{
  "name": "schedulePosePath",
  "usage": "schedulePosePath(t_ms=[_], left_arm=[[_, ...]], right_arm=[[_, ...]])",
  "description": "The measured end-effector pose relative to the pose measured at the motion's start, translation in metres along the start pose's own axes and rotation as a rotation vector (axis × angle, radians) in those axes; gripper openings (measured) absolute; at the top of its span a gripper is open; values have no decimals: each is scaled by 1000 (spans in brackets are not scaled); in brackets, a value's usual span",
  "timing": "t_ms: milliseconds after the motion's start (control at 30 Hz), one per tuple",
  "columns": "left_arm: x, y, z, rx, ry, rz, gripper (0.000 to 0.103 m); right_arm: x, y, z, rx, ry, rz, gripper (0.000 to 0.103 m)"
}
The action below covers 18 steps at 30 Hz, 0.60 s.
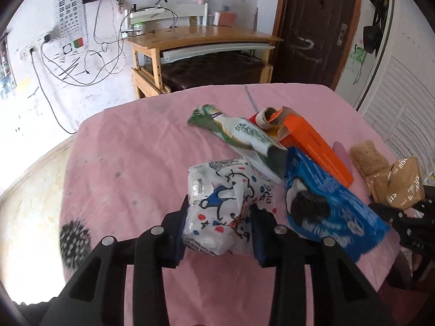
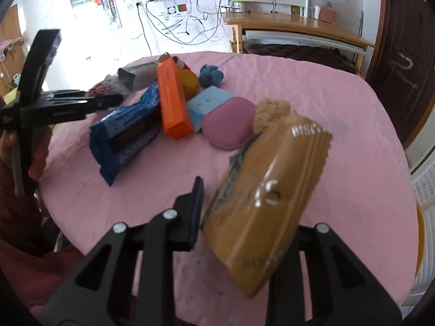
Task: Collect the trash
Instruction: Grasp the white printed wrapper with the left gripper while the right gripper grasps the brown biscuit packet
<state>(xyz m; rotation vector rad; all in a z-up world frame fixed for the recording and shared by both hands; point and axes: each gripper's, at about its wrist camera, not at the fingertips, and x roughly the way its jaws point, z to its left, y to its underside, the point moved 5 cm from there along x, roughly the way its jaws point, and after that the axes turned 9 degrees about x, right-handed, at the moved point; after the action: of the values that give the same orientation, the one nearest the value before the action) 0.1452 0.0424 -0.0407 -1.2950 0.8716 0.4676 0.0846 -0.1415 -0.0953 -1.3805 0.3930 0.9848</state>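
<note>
A white plastic bag with cartoon print (image 1: pixel 217 198) hangs crumpled just above the pink tablecloth (image 1: pixel 130 146), and my left gripper (image 1: pixel 220 212) is shut on it, a pad pressing each side. The right gripper (image 2: pixel 244 195) is shut on a brown biscuit wrapper (image 2: pixel 266 198), lifted and tilted over the table; the wrapper hides its right finger. More trash lies in a pile: a blue snack wrapper (image 1: pixel 326 206), an orange carton (image 1: pixel 315 146), a green and white pouch (image 1: pixel 244 133) and a cardboard tube (image 1: pixel 267 116).
A pink oval pad (image 2: pixel 229 125), a light blue box (image 2: pixel 206 103), a blue cloth knot (image 2: pixel 210 77) and a beige sponge (image 1: pixel 367 157) sit by the pile. A black dotted ball (image 1: pixel 74 240) is at the table's left edge. Beyond stand a wooden desk (image 1: pixel 201 38) and a dark door (image 1: pixel 312 27).
</note>
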Motion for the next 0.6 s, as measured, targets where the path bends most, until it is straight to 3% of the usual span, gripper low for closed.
schedulePosePath(t_ms=[267,600], left_arm=[[-25,7,12,-54,-9,-30,34],[-52,-7,-11,-14,3,-96,34]], right_arm=[[-29,0,-8,64,-180,-2,26],[-64,-16,-27,52,-109,-106,23]])
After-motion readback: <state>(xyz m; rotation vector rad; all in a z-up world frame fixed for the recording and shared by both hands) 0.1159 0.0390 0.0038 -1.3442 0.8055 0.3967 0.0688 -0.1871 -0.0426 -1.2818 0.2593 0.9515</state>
